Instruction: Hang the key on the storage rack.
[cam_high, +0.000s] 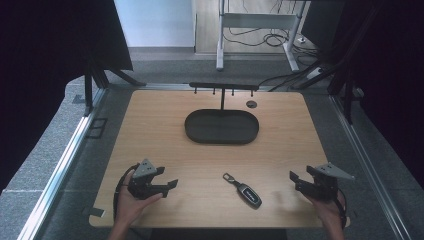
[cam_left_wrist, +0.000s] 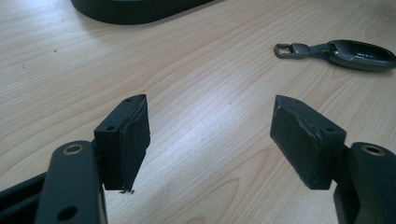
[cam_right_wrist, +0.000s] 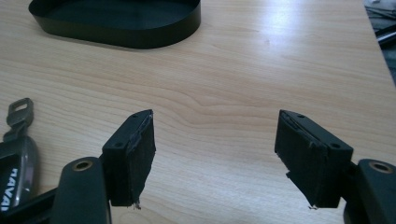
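Lying on wooden table (cam_high: 150, 125), near front edge between 2 grippers: dark car key fob (cam_high: 248, 194), metal loop toward tray. Left gripper (cam_high: 173, 184) held with jaws spread, nothing clasped. Right gripper (cam_high: 293, 177) likewise spread, empty. Oval black tray (cam_high: 222, 127) sits farther back, centre; hook rack (cam_high: 223, 86) behind it. Bare wood between jaws and fob.

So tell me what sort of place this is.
Probably a lab bench set up for recording demonstrations: a wooden table ringed by dark curtains, a handheld gripper in each hand, staged props like a key fob and a black tray.
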